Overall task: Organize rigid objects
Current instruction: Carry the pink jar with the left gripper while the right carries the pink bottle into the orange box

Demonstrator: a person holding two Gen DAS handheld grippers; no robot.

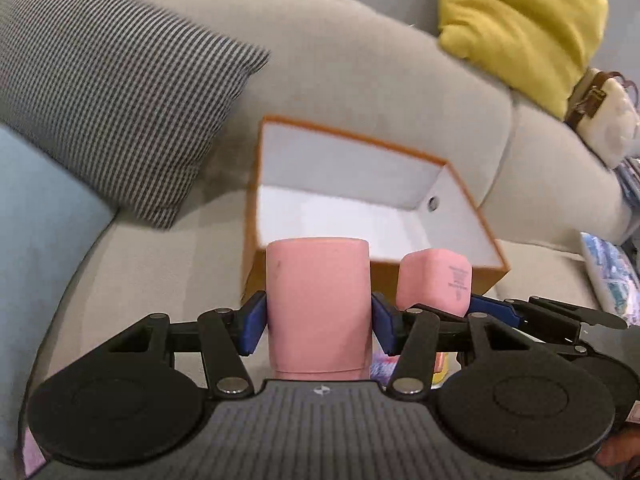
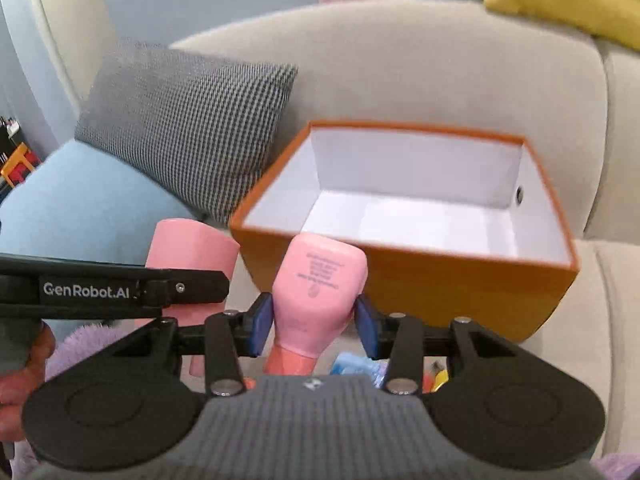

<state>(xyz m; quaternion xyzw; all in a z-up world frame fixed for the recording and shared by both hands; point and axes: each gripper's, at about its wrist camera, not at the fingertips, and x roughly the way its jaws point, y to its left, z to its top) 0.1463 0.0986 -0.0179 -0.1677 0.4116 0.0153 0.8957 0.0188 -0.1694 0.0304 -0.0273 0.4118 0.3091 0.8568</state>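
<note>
My left gripper (image 1: 318, 326) is shut on a pink cylindrical cup (image 1: 318, 304), held upright just in front of an open orange box with a white inside (image 1: 360, 216). My right gripper (image 2: 314, 326) is shut on a pink bottle with printed text (image 2: 318, 292), held just before the box's near wall (image 2: 440, 284). The bottle also shows in the left wrist view (image 1: 434, 282), right of the cup. The cup shows in the right wrist view (image 2: 192, 252), behind the left gripper's arm. The box holds nothing that I can see.
The box stands on a beige sofa (image 1: 360, 80). A checked grey cushion (image 1: 112, 92) and a light blue cushion (image 2: 80, 208) lie to its left. A yellow cushion (image 1: 520, 20) and a cream bag (image 1: 604, 120) lie to its right. Colourful items lie under the grippers (image 2: 360, 364).
</note>
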